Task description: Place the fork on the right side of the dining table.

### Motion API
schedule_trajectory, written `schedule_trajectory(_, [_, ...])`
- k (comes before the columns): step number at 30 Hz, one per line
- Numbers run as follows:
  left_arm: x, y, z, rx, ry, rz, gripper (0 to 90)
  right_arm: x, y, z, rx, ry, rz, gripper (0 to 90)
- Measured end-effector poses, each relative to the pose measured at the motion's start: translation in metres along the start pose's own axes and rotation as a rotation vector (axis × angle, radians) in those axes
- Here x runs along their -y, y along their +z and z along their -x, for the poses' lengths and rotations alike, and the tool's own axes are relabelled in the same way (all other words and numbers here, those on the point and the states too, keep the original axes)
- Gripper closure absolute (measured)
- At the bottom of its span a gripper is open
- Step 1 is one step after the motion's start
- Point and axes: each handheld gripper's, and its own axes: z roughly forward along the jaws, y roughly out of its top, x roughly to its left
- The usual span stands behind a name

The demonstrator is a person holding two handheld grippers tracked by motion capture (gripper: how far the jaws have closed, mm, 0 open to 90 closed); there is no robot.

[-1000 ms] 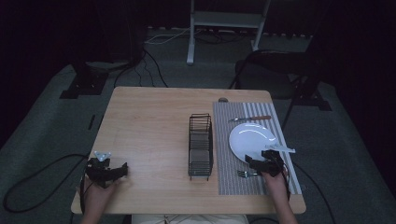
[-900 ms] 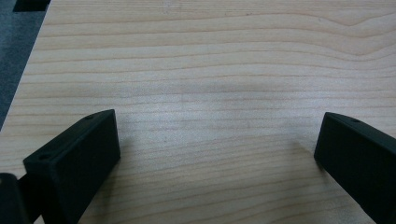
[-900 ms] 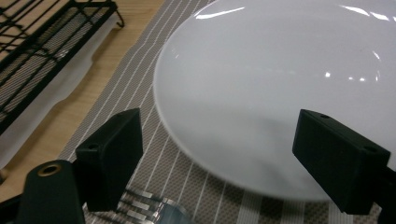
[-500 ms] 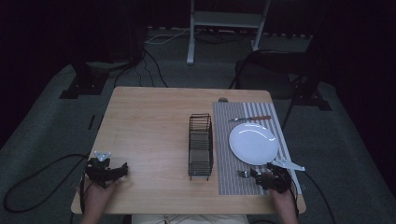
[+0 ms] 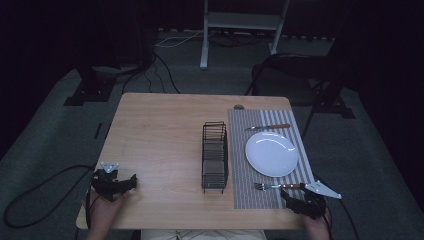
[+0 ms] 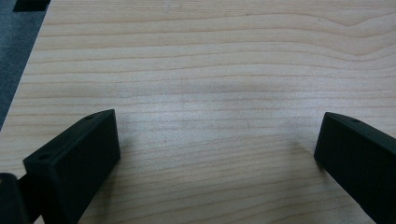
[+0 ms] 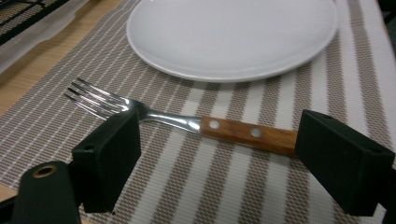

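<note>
**Fork on the mat, both grippers apart**

The fork (image 7: 187,122) lies flat on the striped mat (image 7: 261,186), just beside the plate (image 7: 233,32). The right hand-held gripper (image 7: 219,158) hangs over it, jaws wide apart, gripping nothing. The left hand-held gripper (image 6: 217,149) sits over the bare surface (image 6: 210,60), jaws likewise spread.

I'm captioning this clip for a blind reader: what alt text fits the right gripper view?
A fork with a wooden handle lies on a striped placemat, just beyond the open black jaws of the right gripper. A white plate sits on the mat behind it.
</note>
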Motion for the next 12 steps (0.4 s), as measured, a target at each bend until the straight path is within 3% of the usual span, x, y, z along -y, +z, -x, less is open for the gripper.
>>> schedule_trajectory(7, [0.0, 0.0, 0.0, 0.0, 0.0, 0.0, 0.1, 0.009, -0.016, 0.011, 0.048, -0.006, 0.024, 14.1])
schedule_trajectory(12, [0.0, 0.0, 0.0, 0.0, 0.0, 0.0, 0.0, 0.02, -0.023, 0.024, 0.085, 0.055, 0.006, 14.1])
